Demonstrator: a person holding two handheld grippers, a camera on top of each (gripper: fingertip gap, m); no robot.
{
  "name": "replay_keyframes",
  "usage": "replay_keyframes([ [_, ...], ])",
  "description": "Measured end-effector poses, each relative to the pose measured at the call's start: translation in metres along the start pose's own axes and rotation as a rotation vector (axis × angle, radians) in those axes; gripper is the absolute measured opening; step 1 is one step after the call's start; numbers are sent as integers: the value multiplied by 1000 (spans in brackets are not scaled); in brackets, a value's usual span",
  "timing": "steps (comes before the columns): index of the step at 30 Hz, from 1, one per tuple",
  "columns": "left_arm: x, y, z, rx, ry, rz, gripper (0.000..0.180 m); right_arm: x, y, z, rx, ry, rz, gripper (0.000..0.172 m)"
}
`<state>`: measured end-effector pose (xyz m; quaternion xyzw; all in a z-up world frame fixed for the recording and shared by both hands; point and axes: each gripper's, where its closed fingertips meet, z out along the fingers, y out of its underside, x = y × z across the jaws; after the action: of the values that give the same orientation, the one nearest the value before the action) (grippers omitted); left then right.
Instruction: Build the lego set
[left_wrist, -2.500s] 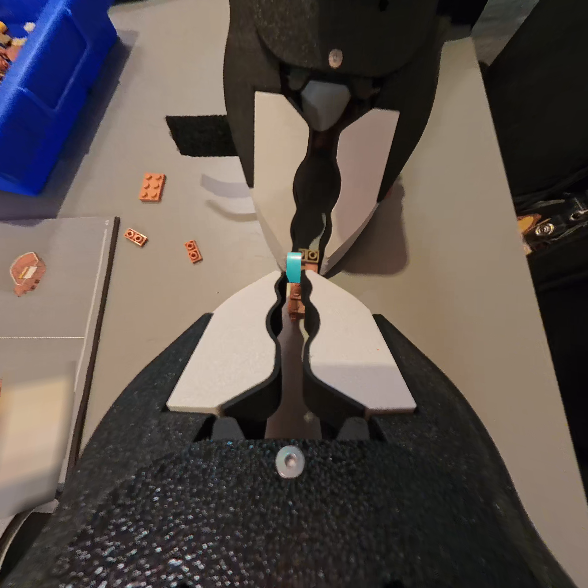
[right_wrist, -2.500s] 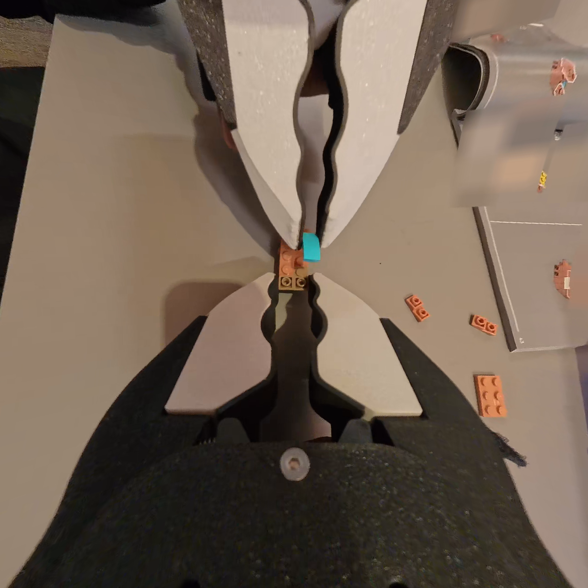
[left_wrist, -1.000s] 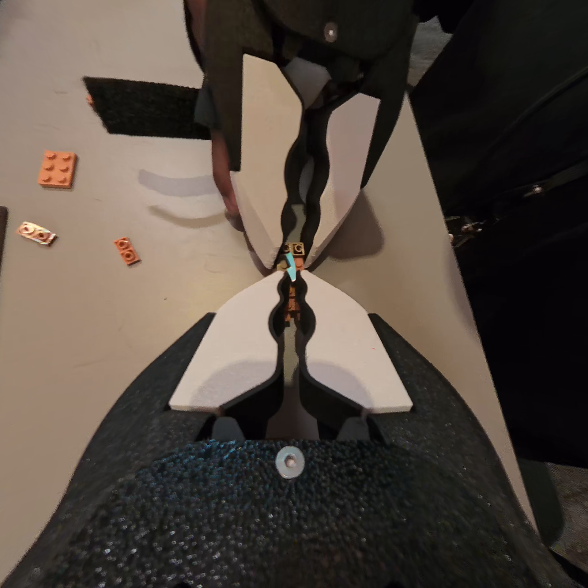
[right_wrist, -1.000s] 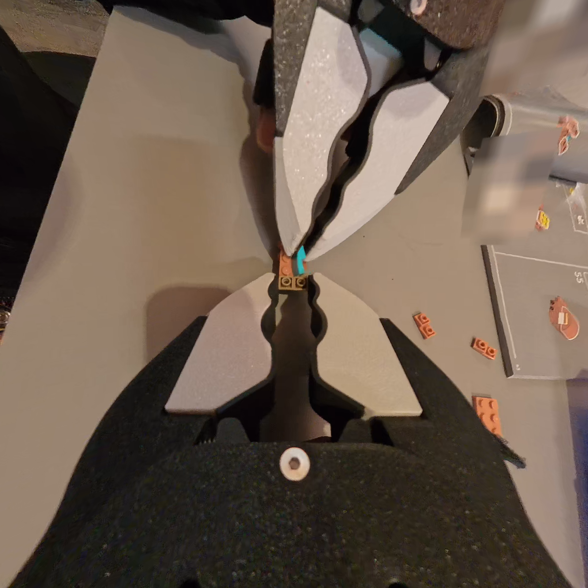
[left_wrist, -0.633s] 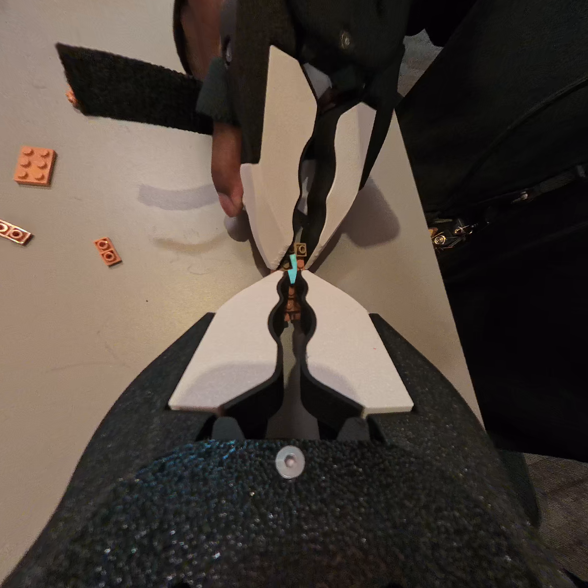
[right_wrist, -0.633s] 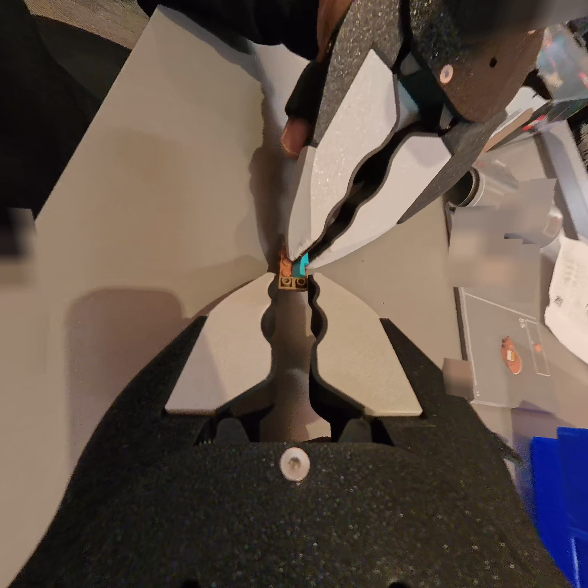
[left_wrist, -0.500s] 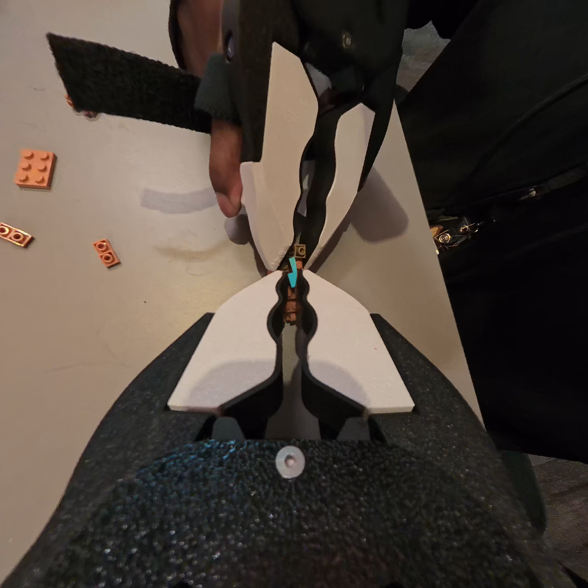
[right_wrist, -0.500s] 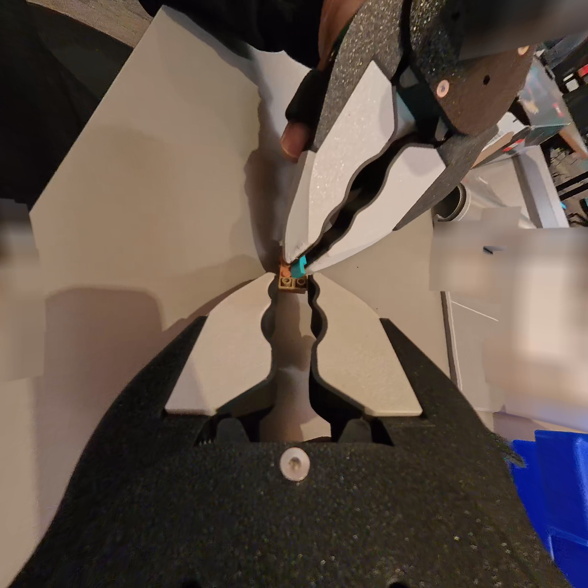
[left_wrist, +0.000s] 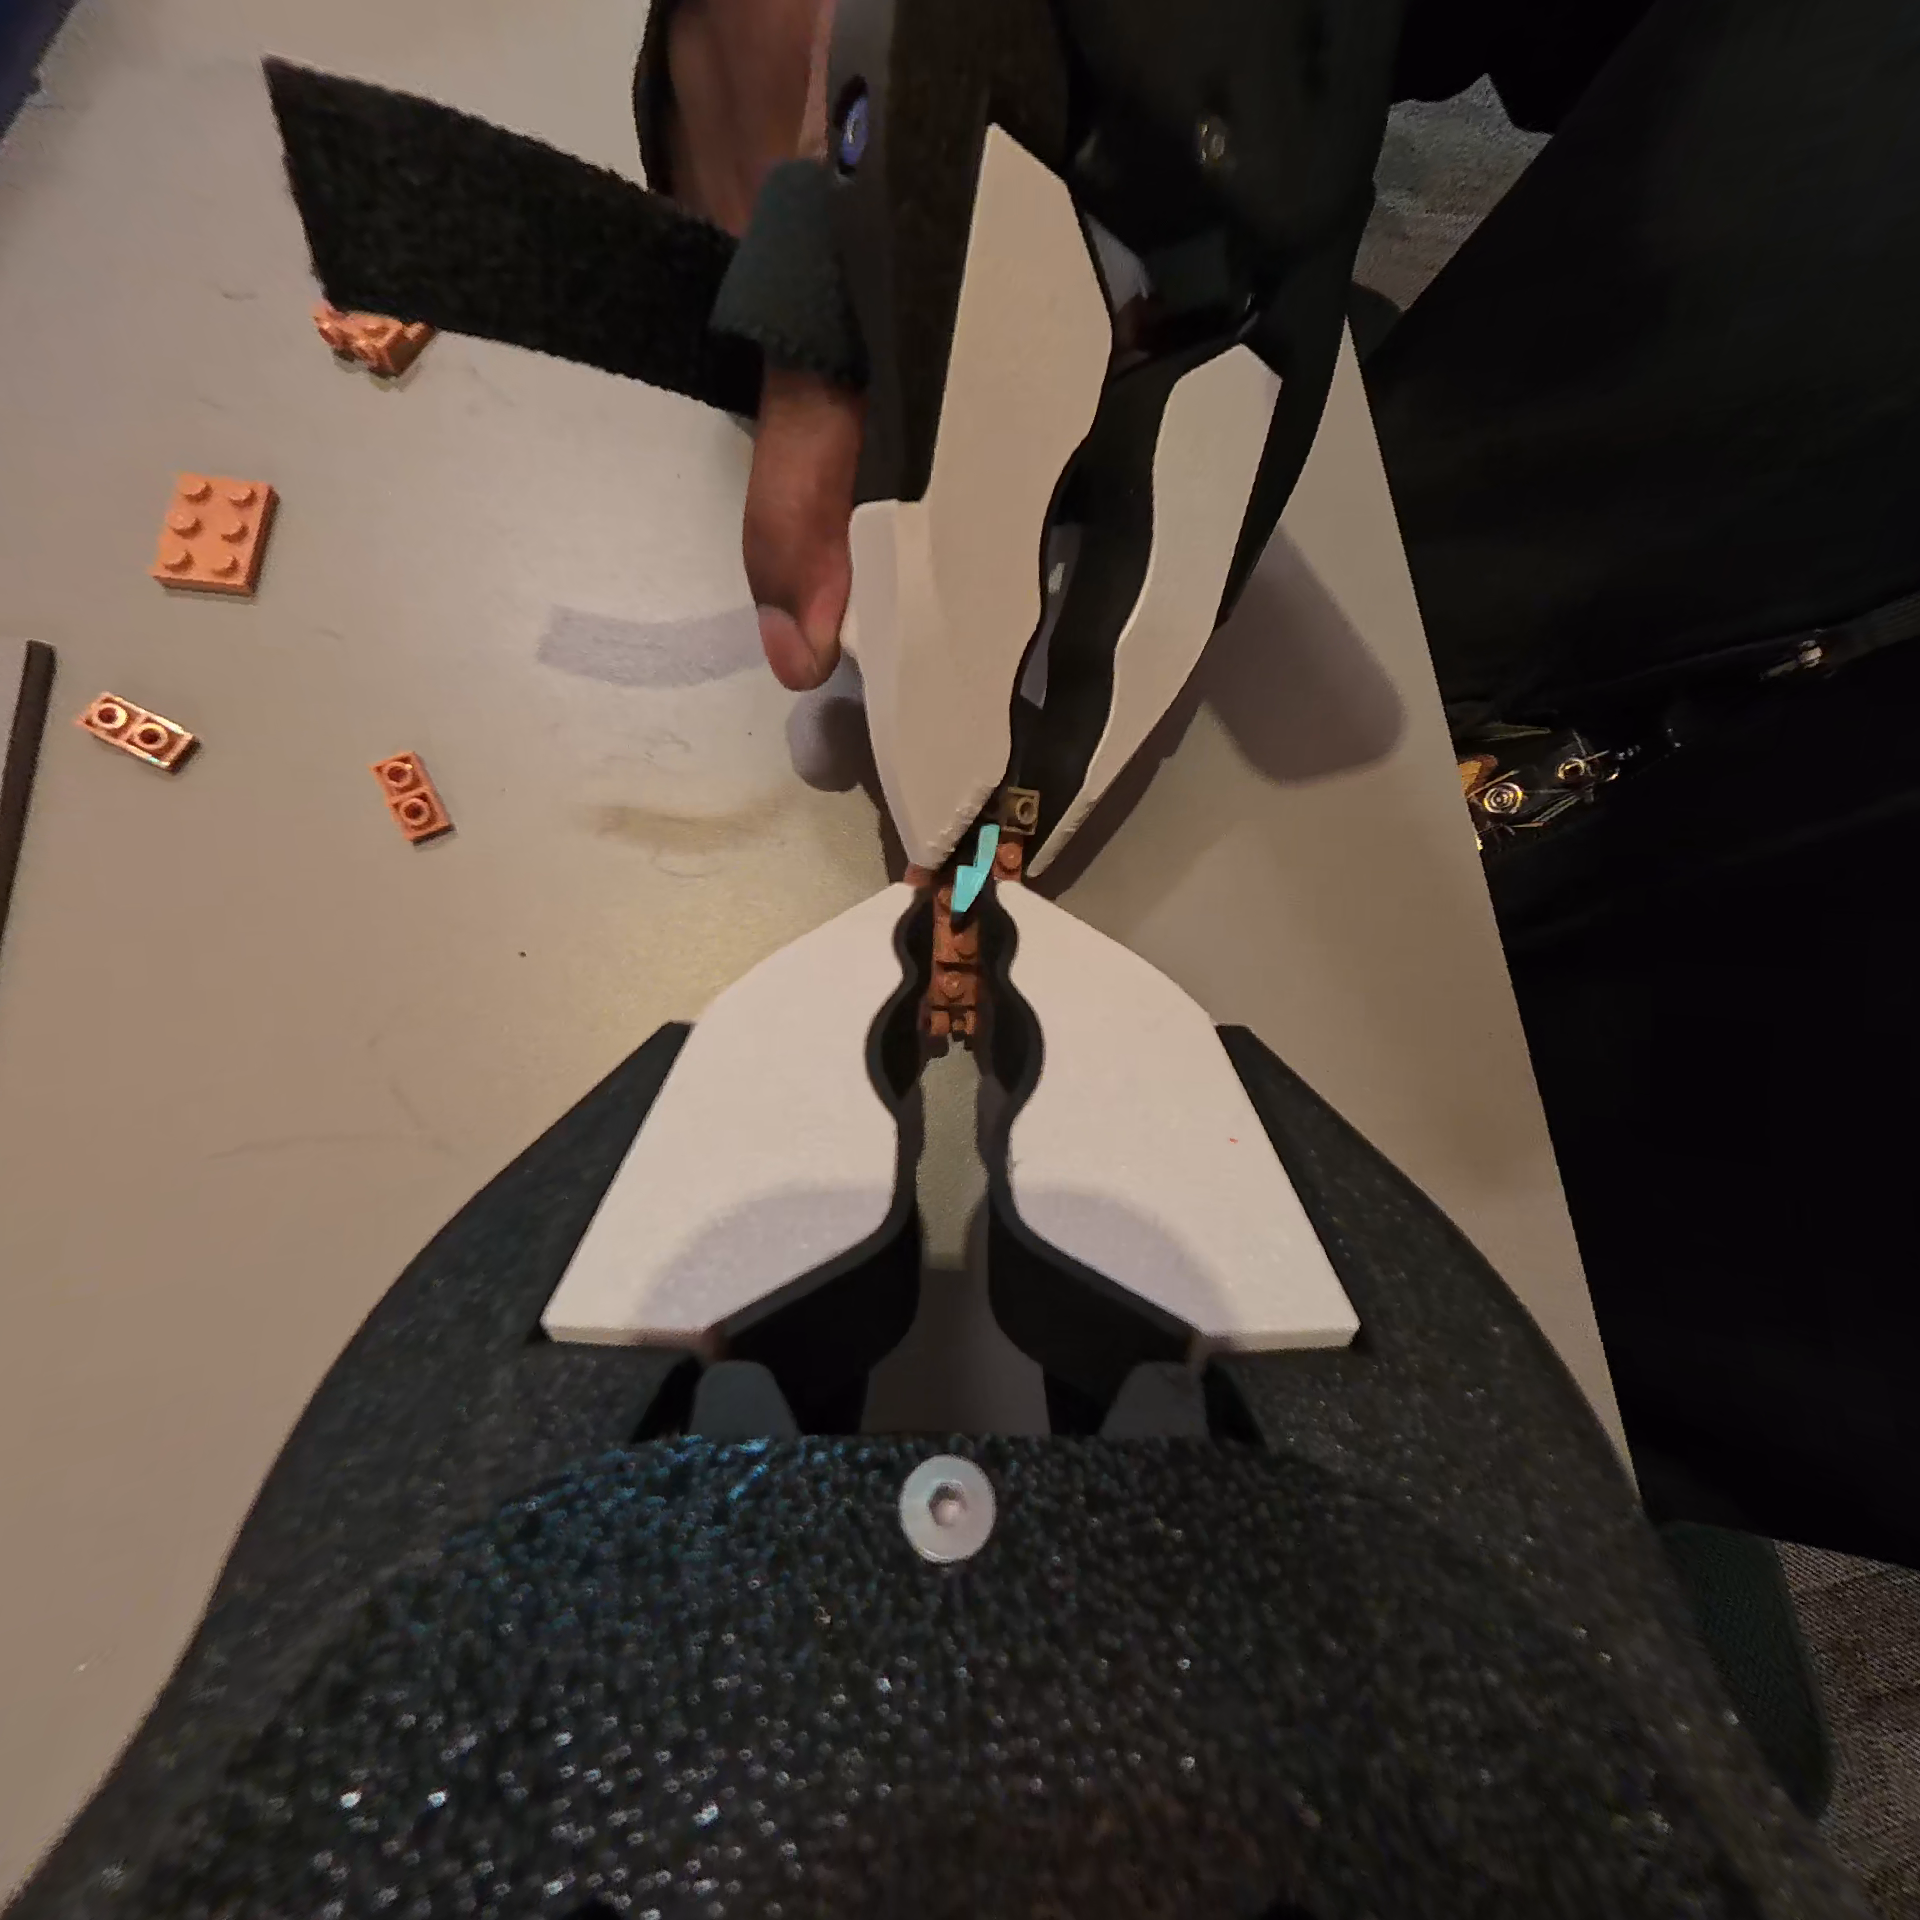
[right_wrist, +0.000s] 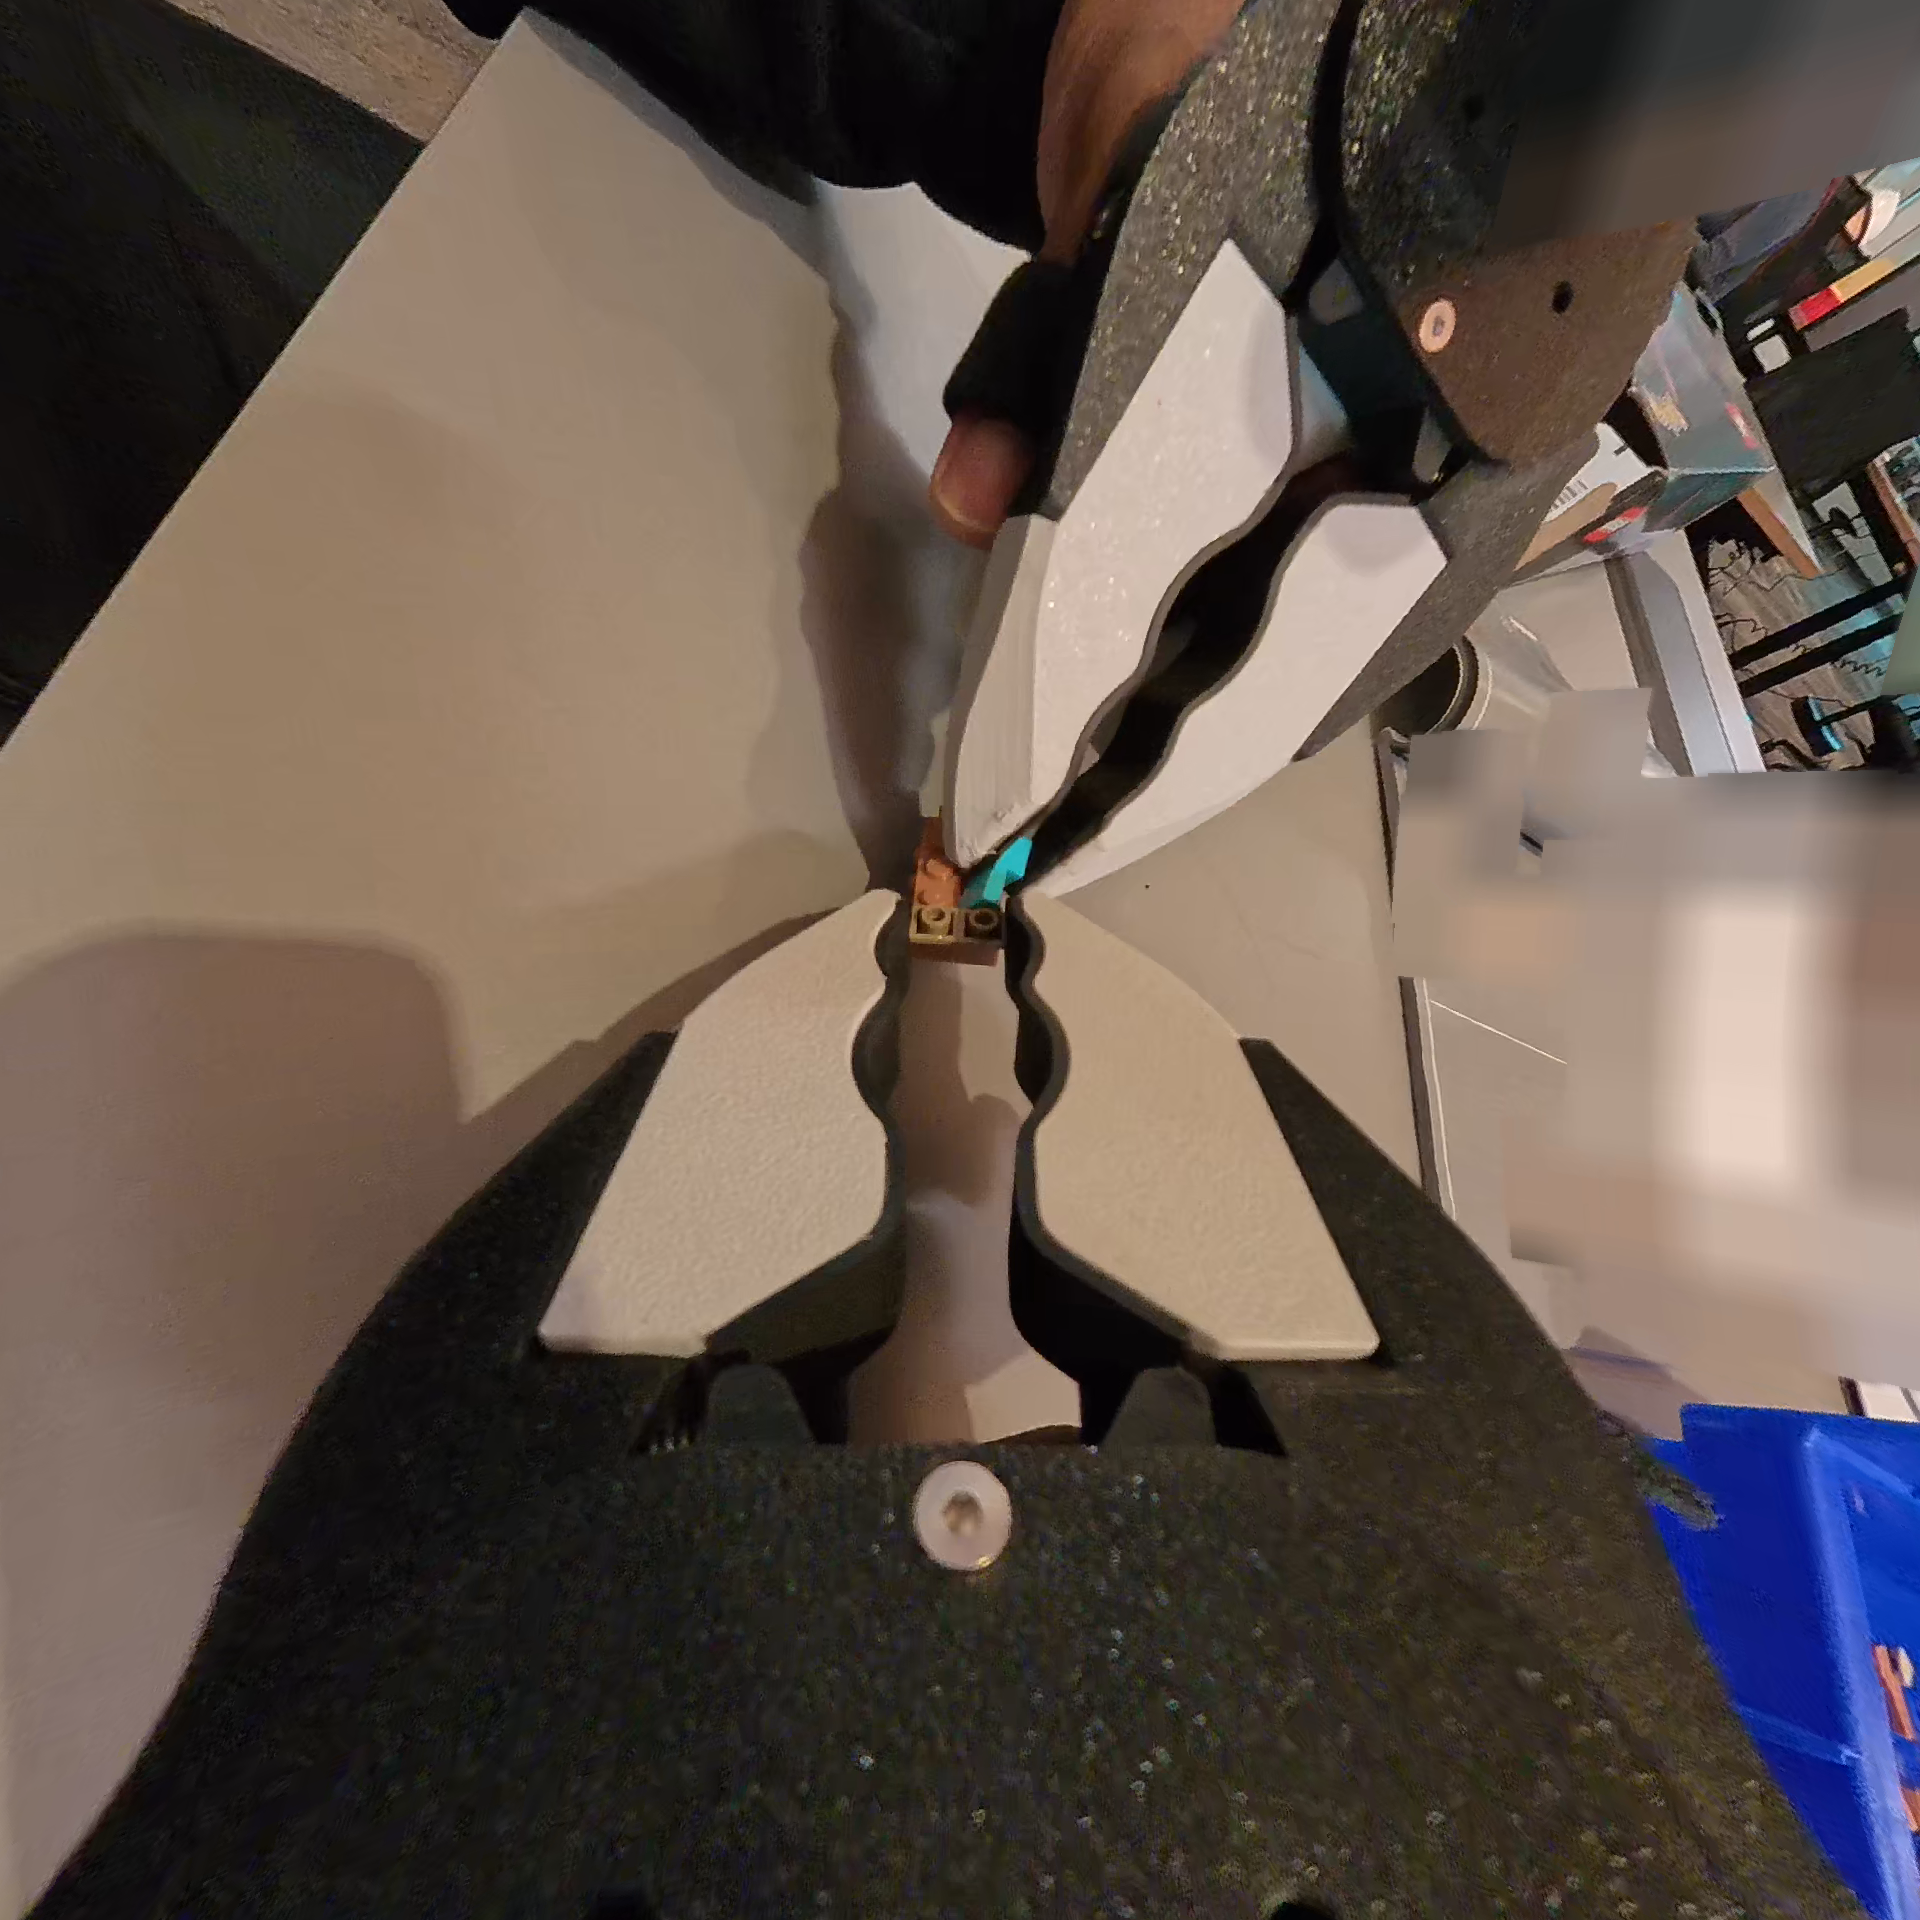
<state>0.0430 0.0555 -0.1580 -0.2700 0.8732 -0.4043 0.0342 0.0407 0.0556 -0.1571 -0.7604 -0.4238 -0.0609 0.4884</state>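
Right gripper (right_wrist: 958, 914) jaws clamped on brown brick assembly (right_wrist: 954, 923), held above bench (right_wrist: 416, 675). Left gripper (left_wrist: 961, 894) jaws pinched turquoise piece (left_wrist: 975, 873) against assembly top. Judged light, rigid, smooth plastic; small, prone to slip or twist. Best gripped across flat sides.

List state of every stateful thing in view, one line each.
right gripper: shut on the brick assembly's tan end.
brick assembly: held off the table.
left gripper: narrowly parted around the turquoise piece.
turquoise piece: tilted, against the assembly; seating unclear.
orange plates: loose, flat on the table.
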Motion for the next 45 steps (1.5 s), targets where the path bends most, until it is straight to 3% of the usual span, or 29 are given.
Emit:
replay_keyframes([
  [45,10,0,-5,41,92,-125,15,-4,-12,-3,93,91,-200,17],
])
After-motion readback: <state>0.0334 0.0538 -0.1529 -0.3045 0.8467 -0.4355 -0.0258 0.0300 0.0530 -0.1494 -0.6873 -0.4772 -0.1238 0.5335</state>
